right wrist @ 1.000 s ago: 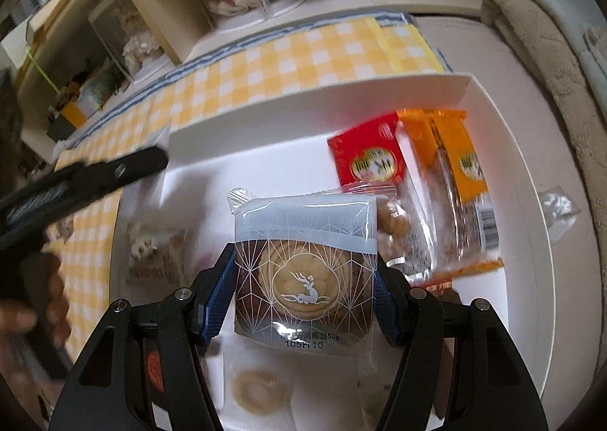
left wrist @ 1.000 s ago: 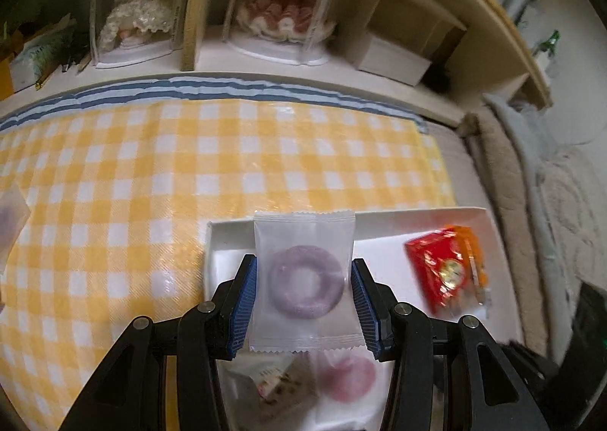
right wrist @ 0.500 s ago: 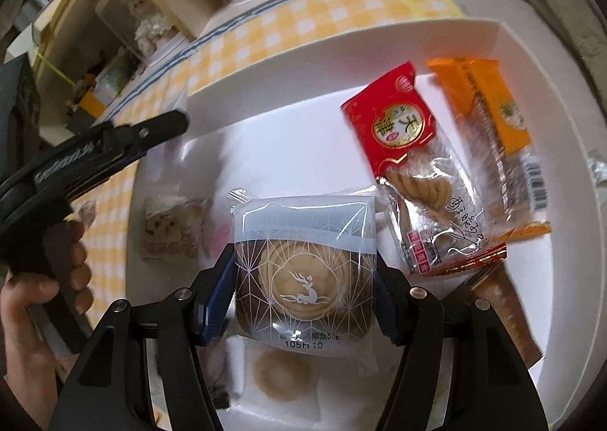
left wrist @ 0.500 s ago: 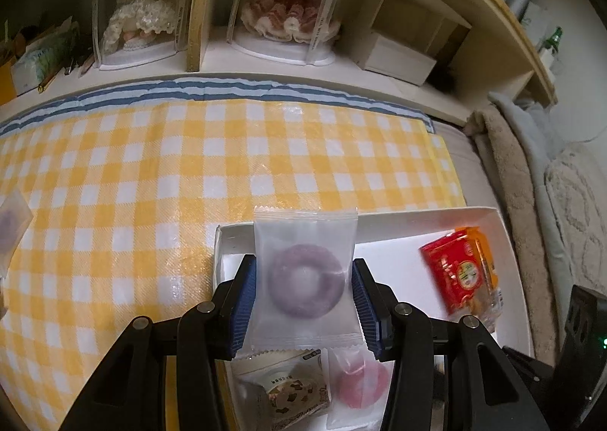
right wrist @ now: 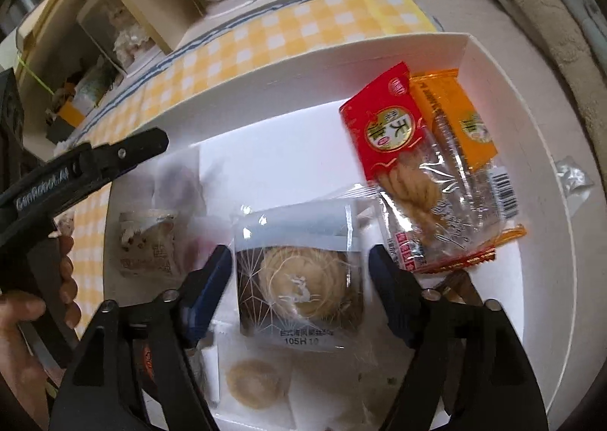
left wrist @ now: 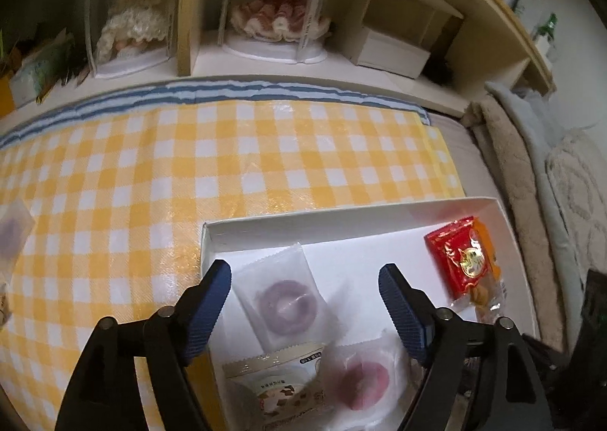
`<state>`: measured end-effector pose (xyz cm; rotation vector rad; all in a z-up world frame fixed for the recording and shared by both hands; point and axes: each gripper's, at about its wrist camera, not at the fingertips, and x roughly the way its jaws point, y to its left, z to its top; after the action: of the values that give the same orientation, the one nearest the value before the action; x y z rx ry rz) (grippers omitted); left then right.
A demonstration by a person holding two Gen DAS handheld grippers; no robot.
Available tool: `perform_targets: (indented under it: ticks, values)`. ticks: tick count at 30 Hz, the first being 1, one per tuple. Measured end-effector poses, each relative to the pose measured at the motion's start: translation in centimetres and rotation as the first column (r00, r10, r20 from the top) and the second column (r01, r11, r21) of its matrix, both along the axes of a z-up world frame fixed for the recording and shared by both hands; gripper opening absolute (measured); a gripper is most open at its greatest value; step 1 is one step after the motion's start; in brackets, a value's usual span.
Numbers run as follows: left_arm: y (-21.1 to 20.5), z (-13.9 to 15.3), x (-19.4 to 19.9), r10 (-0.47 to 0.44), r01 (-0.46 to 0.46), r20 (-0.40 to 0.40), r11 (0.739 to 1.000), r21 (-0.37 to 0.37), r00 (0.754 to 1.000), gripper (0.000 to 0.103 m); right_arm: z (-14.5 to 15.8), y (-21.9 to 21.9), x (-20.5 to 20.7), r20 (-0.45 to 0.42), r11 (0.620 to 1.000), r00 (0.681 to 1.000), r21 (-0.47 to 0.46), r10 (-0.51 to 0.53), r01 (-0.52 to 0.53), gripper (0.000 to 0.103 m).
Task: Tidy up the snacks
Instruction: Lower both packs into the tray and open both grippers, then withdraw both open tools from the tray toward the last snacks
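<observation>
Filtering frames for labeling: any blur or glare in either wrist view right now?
Left wrist view: purple ring snack slightly smeared, sheen on the checked cloth, shelf top dim. Right wrist view: heavier motion blur on the pastry packet and red packet; box wall bright, near washed out.

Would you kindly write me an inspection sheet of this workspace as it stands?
Surface: yellow checked tablecloth, blue striped edge.
Job's things: white box holds purple ring snack, deer-print pastry, red packet, orange packet, pink ring snack.
Clutter: another wrapped snack on the cloth, far left.
Grippers: left gripper open; right gripper open.
Cables: nothing seen.
Surroundings: shelf with cased dolls, towels.
</observation>
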<state>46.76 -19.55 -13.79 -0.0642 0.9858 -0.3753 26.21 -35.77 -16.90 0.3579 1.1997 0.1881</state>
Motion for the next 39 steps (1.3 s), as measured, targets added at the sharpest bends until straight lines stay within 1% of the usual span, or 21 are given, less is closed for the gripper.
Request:
perform_targets:
  ticks: [4, 7, 8, 9, 10, 11, 13, 14, 15, 16, 21, 23, 26, 28, 30, 32, 33, 35, 36, 38, 39]
  values:
    - [0.1, 0.6, -0.7, -0.004, 0.004, 0.005, 1.000, 0.006, 1.000, 0.083, 1.2, -0.5, -0.5, 0.029, 1.000, 1.000, -0.004, -0.005, 0.006, 0.080]
    - [0.3, 1.1, -1.5, -0.008, 0.008, 0.013, 1.000, 0.011, 1.000, 0.088, 1.8, -0.6, -0.9, 0.034, 1.000, 0.999, -0.024, -0.006, 0.007, 0.080]
    - [0.3, 1.3, -1.8, -0.009, 0.008, 0.016, 1.000, 0.013, 1.000, 0.089, 1.9, -0.7, -1.1, 0.030, 1.000, 0.999, -0.020, -0.010, 0.011, 0.078]
    - [0.5, 1.5, -2.1, -0.011, 0.011, 0.018, 1.000, 0.013, 1.000, 0.089, 1.9, -0.8, -1.1, 0.025, 1.000, 1.000, -0.011, -0.015, 0.016, 0.067]
    - [0.5, 1.6, -2.4, -0.013, 0.012, 0.019, 1.000, 0.014, 1.000, 0.089, 1.7, -0.9, -1.1, 0.012, 1.000, 1.000, -0.001, -0.020, 0.020, 0.051]
    - [0.6, 1.8, -2.7, -0.014, 0.013, 0.020, 1.000, 0.017, 1.000, 0.090, 1.6, -0.9, -1.2, 0.001, 1.000, 1.000, -0.006, -0.020, 0.020, 0.048]
    - [0.8, 2.1, -3.3, -0.016, 0.016, 0.023, 1.000, 0.019, 1.000, 0.090, 1.1, -0.4, -1.1, -0.017, 1.000, 1.000, -0.029, -0.005, 0.005, 0.046]
    - [0.9, 2.3, -3.6, -0.018, 0.018, 0.024, 1.000, 0.018, 1.000, 0.090, 0.6, -0.1, -1.1, -0.035, 0.999, 0.999, -0.033, 0.010, -0.011, 0.045]
    - [0.9, 2.4, -3.8, -0.019, 0.019, 0.025, 1.000, 0.016, 1.000, 0.090, 0.3, 0.1, -1.2, -0.049, 0.999, 0.999, -0.036, 0.019, -0.020, 0.042]
    - [1.0, 2.6, -4.0, -0.021, 0.021, 0.025, 1.000, 0.014, 0.999, 0.090, 0.0, 0.3, -1.4, -0.053, 0.999, 0.998, -0.032, 0.023, -0.025, 0.041]
    - [1.3, 3.4, -5.1, -0.028, 0.028, 0.027, 1.000, 0.007, 0.999, 0.090, 0.3, 1.3, -1.7, -0.043, 0.998, 0.998, -0.024, 0.053, -0.054, 0.039]
    - [1.6, 3.7, -5.6, -0.031, 0.030, 0.030, 1.000, 0.005, 0.999, 0.091, 0.7, 1.6, -1.9, -0.040, 0.997, 0.998, -0.050, 0.053, -0.055, 0.039]
    - [1.7, 4.2, -6.1, -0.036, 0.036, 0.033, 0.999, 0.003, 0.999, 0.092, 1.9, 1.2, -2.2, -0.008, 0.997, 1.000, -0.075, 0.023, -0.023, 0.041]
    - [2.0, 4.7, -6.6, -0.035, 0.035, 0.040, 0.999, 0.004, 0.999, 0.094, 3.0, 0.7, -2.8, 0.023, 0.997, 1.000, -0.074, 0.001, 0.001, 0.041]
    - [2.3, 5.2, -7.2, -0.039, 0.039, 0.046, 0.999, -0.003, 0.998, 0.101, 3.8, 0.2, -3.3, 0.044, 0.997, 0.999, -0.070, -0.011, 0.014, 0.043]
    - [2.6, 5.8, -7.8, -0.044, 0.044, 0.055, 0.999, -0.007, 0.998, 0.103, 4.6, 0.0, -4.0, 0.071, 0.995, 0.997, -0.095, -0.022, 0.028, 0.050]
    - [2.7, 6.0, -8.1, -0.046, 0.046, 0.060, 0.999, -0.005, 0.997, 0.103, 5.0, 0.1, -4.3, 0.084, 0.994, 0.996, -0.104, -0.024, 0.033, 0.060]
    - [3.1, 6.5, -8.7, -0.048, 0.048, 0.067, 0.999, -0.004, 0.997, 0.103, 5.7, -0.1, -5.0, 0.109, 0.993, 0.994, -0.111, -0.028, 0.040, 0.072]
    - [3.3, 6.8, -9.1, -0.048, 0.049, 0.070, 0.999, -0.004, 0.996, 0.103, 6.1, -0.2, -5.3, 0.120, 0.992, 0.992, -0.116, -0.032, 0.046, 0.072]
    - [3.8, 7.2, -9.8, -0.044, 0.045, 0.076, 0.999, -0.005, 0.996, 0.103, 6.8, -0.4, -6.0, 0.141, 0.990, 0.989, -0.131, -0.040, 0.059, 0.078]
    - [4.0, 7.4, -10.1, -0.044, 0.044, 0.078, 0.999, -0.007, 0.996, 0.103, 7.1, -0.3, -6.2, 0.148, 0.989, 0.988, -0.136, -0.042, 0.063, 0.087]
